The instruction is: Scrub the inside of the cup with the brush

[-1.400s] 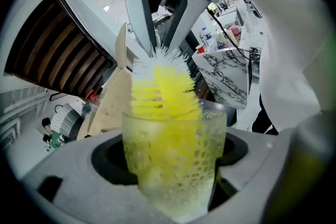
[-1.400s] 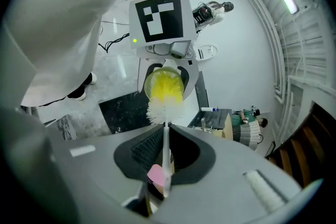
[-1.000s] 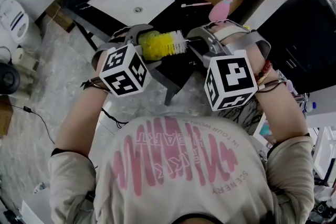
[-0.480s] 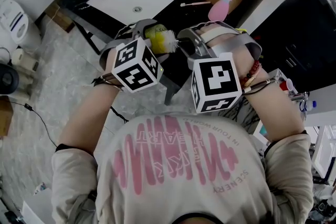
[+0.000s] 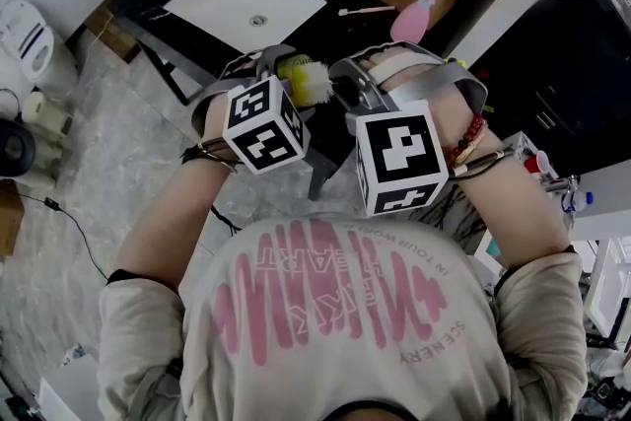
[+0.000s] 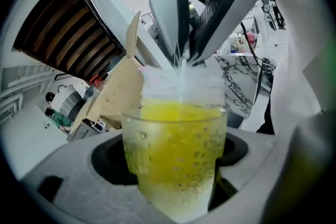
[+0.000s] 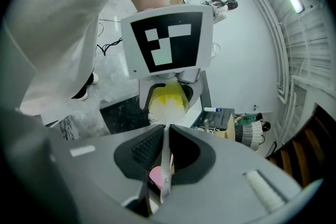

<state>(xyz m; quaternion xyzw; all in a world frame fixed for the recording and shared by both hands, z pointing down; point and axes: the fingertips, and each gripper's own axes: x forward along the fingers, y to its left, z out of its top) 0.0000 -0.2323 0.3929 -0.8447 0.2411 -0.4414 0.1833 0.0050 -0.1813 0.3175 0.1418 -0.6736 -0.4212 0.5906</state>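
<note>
- Left gripper [image 5: 264,66] clamped round the cup [image 6: 176,160], mouth facing right.
- Right gripper [image 7: 164,150] pinched shut on the brush [image 7: 167,106] stem; bristles partly inside the cup (axes in line, so strokes likely run left-right).

You hold both grippers out in front of your chest, close together, with their jaw ends turned toward each other. Your left gripper [image 5: 279,72] is closed on the cup [image 6: 176,160], its 2 jaws pressing the cup's sides, and the left marker cube [image 5: 264,125] faces up toward your head. Your right gripper [image 5: 347,86] has its 2 jaws pinched tight on the thin handle of the brush [image 7: 167,102], and the right marker cube [image 5: 399,163] sits just beside the left one. Your left forearm [image 5: 163,222] angles in from the left and your right forearm [image 5: 518,202] from the right, elbows bent.
</note>
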